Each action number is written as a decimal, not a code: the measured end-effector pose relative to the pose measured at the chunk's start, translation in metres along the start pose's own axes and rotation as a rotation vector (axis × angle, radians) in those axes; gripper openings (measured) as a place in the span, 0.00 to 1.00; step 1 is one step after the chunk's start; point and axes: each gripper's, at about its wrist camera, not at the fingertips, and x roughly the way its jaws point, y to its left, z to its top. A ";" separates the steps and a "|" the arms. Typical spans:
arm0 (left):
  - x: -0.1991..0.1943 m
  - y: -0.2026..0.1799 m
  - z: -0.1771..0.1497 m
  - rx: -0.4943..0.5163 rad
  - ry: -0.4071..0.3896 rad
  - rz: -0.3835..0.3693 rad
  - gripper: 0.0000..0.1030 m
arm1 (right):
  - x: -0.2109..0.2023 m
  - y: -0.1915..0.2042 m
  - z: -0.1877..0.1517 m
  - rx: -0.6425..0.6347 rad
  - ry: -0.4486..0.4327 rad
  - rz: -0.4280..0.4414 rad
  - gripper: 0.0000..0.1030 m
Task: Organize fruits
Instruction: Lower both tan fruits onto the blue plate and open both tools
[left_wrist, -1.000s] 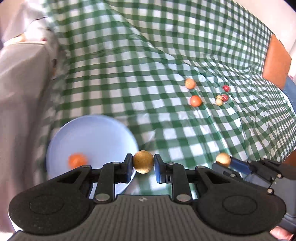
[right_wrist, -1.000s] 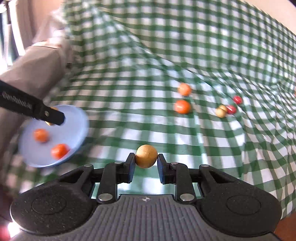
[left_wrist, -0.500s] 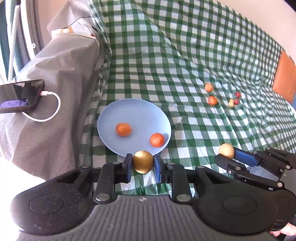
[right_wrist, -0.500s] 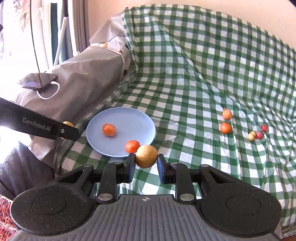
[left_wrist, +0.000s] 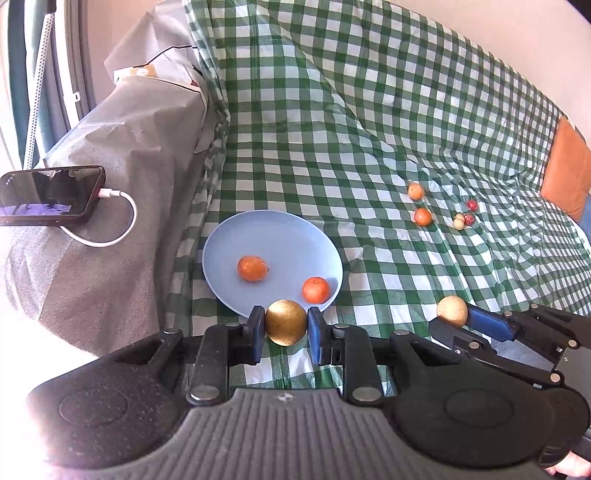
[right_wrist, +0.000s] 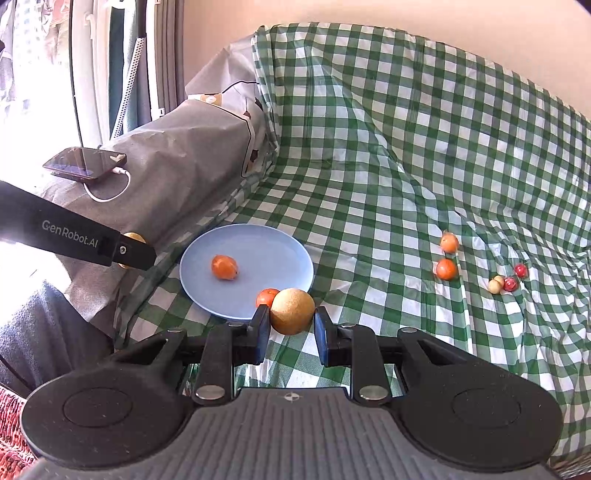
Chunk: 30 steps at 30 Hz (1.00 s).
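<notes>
- Fruits held nearest: the left gripper (left_wrist: 286, 328) is clenched on a round golden-brown fruit (left_wrist: 286, 322), pinched between its 2 blue pads at the near rim of the plate.
- At the right of the left wrist view, the right gripper (left_wrist: 452, 317) grasps a paler round yellow-tan fruit (left_wrist: 452, 311) above the cloth, to the right of the plate.
- From its own camera, that right gripper (right_wrist: 291, 326) shows the yellow-tan fruit (right_wrist: 292, 311) touching its left pad; whether the right pad touches is hard to tell, but the fruit sits up off the cloth.
- Just beyond lies a round light-blue plate (left_wrist: 280, 236) on the green-and-white checked cloth (left_wrist: 369, 110).
- On the plate, 2 orange fruits: a round orange tangerine (left_wrist: 316, 290) near the right rim and a dimpled orange fruit (left_wrist: 252, 268) nearer the centre, apart from each other.
- Left of the plate, a grey covered surface (left_wrist: 110, 177) bears a dark smartphone (left_wrist: 51, 201) with a white charging cable (left_wrist: 110, 221) plugged in.
- Farther right on the cloth, 2 more small orange fruits (left_wrist: 423, 216) lie near each other, well apart from the plate.
- Right of those, a cluster of 4 tiny red and pale-yellow fruits (left_wrist: 464, 218), some touching.
- At the far right edge, an orange-brown cushion (left_wrist: 565, 173) stands against the cloth.
</notes>
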 end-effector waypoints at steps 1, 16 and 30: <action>0.001 0.001 0.000 -0.003 0.002 0.003 0.26 | 0.000 0.000 0.000 0.001 0.000 0.000 0.26; 0.053 0.017 0.033 -0.031 0.035 0.056 0.26 | 0.045 0.007 0.012 -0.007 0.049 0.017 0.26; 0.148 0.027 0.062 -0.010 0.119 0.121 0.26 | 0.146 0.016 0.038 -0.027 0.151 0.048 0.26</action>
